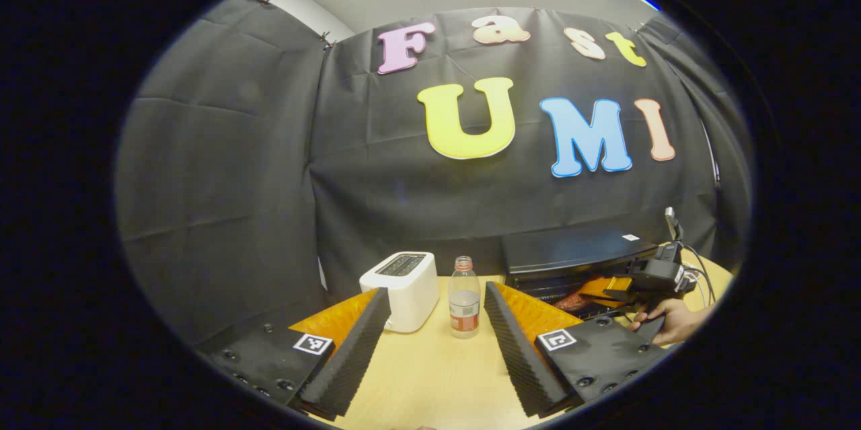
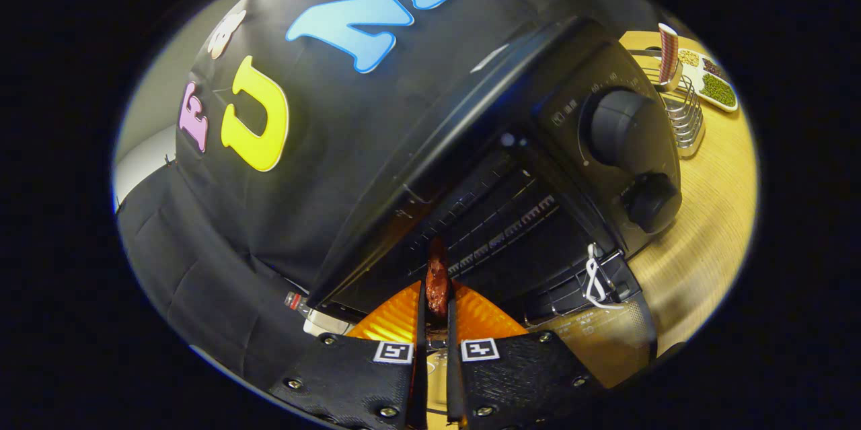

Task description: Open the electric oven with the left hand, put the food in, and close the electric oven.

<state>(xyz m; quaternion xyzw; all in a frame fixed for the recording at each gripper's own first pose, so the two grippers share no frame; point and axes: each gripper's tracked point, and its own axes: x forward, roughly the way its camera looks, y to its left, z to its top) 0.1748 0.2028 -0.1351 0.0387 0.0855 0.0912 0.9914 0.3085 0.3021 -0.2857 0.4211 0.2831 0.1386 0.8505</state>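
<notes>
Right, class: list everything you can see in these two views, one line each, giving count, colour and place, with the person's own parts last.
black electric oven: one, door open, back right of table.
reddish-brown piece of food: one, gripped at the oven mouth.
white two-slot toaster: one, back left of table.
clear plastic bottle: one, red label, beside toaster.
wire rack: one, silver, right of oven.
tray of beans: one, white, behind rack.
wooden table: one, light tan.
left gripper: open, above table.
right gripper: shut on food.
hand: one, holding right gripper.
</notes>
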